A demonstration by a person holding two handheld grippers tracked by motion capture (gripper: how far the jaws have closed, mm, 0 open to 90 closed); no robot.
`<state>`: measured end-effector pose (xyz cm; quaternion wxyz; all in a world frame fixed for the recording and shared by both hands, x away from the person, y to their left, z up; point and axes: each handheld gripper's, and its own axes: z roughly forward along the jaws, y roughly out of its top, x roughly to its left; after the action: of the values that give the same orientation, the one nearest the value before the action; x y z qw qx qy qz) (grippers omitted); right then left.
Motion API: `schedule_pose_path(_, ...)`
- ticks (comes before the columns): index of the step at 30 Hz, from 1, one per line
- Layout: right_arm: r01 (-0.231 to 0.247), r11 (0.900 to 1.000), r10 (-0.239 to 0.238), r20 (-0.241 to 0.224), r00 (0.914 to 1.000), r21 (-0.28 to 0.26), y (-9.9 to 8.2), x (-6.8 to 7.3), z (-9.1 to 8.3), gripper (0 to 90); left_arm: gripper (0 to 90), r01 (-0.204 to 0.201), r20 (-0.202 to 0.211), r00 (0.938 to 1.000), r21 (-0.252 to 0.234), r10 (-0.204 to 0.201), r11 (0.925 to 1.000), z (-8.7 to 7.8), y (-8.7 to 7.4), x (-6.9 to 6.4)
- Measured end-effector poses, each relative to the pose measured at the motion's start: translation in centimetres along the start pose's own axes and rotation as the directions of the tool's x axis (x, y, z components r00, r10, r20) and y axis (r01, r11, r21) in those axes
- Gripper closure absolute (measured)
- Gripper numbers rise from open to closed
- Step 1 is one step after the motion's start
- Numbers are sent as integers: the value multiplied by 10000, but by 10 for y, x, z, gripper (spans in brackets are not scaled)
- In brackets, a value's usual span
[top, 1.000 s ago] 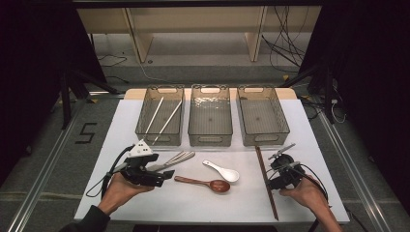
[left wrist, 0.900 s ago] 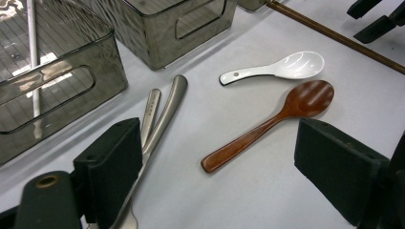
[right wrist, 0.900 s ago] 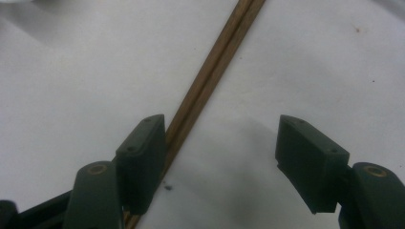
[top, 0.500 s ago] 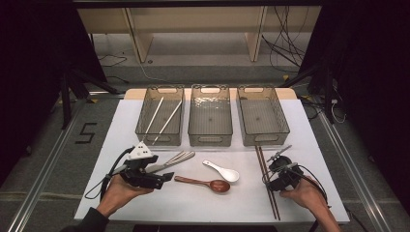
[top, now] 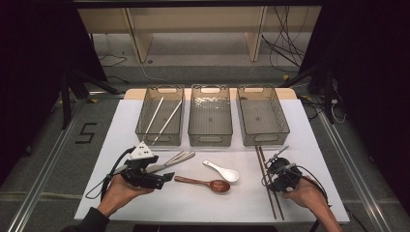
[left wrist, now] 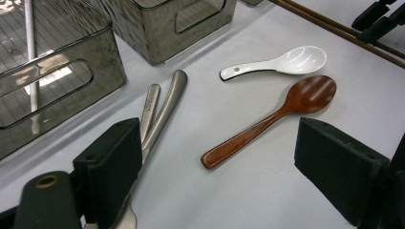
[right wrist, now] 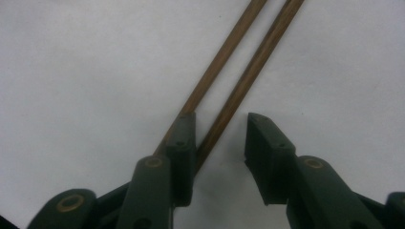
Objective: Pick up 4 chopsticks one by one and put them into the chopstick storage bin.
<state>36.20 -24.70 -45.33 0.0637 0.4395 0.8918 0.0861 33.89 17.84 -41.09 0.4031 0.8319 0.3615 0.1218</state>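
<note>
Right gripper view looks straight down on the right gripper (right wrist: 220, 143), whose jaws have just been closing: one of the two brown chopsticks (right wrist: 248, 76) lies between them, the other runs under the left-hand jaw, and a gap remains at the far pad, so nothing is clenched yet. From the high view this gripper (top: 279, 170) sits over the chopsticks (top: 265, 175) near the right edge of the table (top: 309, 140), the pair lying lengthwise from just below the right bin (top: 263, 116) toward the front edge.

The left gripper (top: 167, 178), near the front left of the table, stands released, its jaws wide apart with bare tabletop between them. In the left gripper view its jaws (left wrist: 215, 181) frame the wooden spoon (left wrist: 272, 119), which lies ahead of them untouched; two metal handles (left wrist: 162, 107) pass just beside the left-hand jaw. Beyond the wooden spoon, near it, lies the white ceramic spoon (left wrist: 282, 62).

Along the back edge stand three clear bins in a row: the left bin (top: 159, 137) holds two pale chopsticks (top: 162, 121), and the middle bin (top: 210, 137) stands beside it.
</note>
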Motion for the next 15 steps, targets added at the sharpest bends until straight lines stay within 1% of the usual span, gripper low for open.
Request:
schedule_pose_path(4, 66, 9999, -65, -40, 10000, 125, 1, 1, 0, 714, 160, -6, -3, 10000, -36, 6, 10000, 0, 0, -1)
schedule_pose_path(10, 228, 9995, -226, -112, 9997, 209, 2, 1, 0, 748, 160, -8, -2, 10000, -34, 8, 10000, 1, 0, -1)
schedule_pose_path(15, 233, 9992, -227, -167, 9996, 324, 3, 0, 0, 773, 160, 21, 21, 10000, -19, -21, 10000, 1, 0, -2)
